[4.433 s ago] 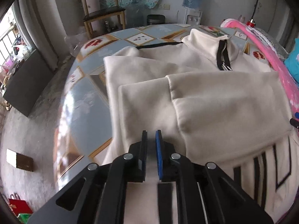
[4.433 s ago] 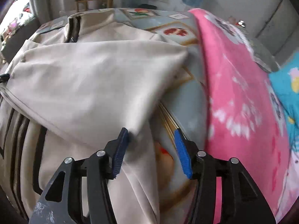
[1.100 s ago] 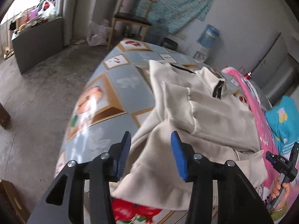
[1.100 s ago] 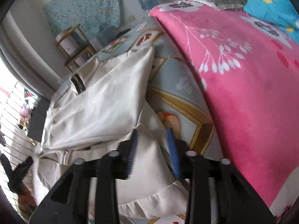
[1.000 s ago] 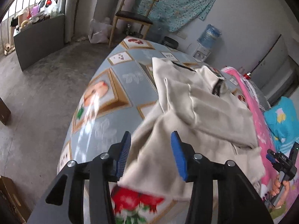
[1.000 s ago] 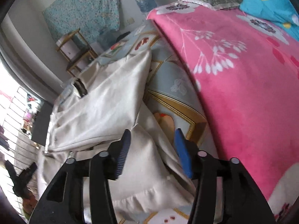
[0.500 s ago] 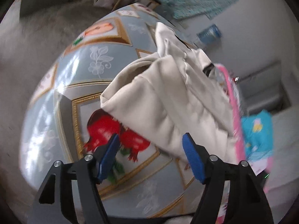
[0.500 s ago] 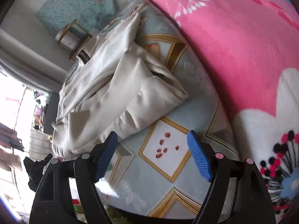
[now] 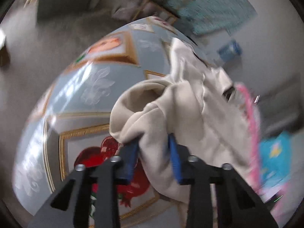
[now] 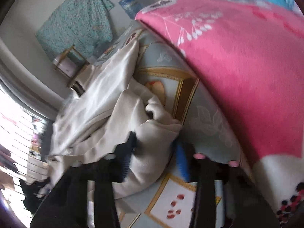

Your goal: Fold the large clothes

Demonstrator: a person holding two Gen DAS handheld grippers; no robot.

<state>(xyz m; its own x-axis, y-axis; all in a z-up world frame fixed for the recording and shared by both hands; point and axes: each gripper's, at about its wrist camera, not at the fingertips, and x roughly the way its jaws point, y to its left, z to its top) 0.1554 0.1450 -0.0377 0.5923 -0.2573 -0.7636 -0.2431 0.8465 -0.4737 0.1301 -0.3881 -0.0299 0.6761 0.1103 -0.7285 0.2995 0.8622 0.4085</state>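
Grey wall (image 10: 28, 19), wooden chair (image 10: 70, 64), bright window (image 10: 17, 125)

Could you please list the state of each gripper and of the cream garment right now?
Left gripper: jaws just closing, pinching the garment's folded edge.
Right gripper: jaws just closing, garment's other corner between its pads.
Cream garment: partly folded, bunched, lying on the patterned table.

cream fleece garment (image 9: 191, 102) | half-folded and bunched up, pretty rumpled | lying on the blue patterned tablecloth (image 9: 91, 87) | dark zipper at the collar end toward 1 o'clock in the left wrist view | near hem fold bulges at 6 o'clock, rounded and puffy | pink blanket (image 10: 237, 60) just beside it
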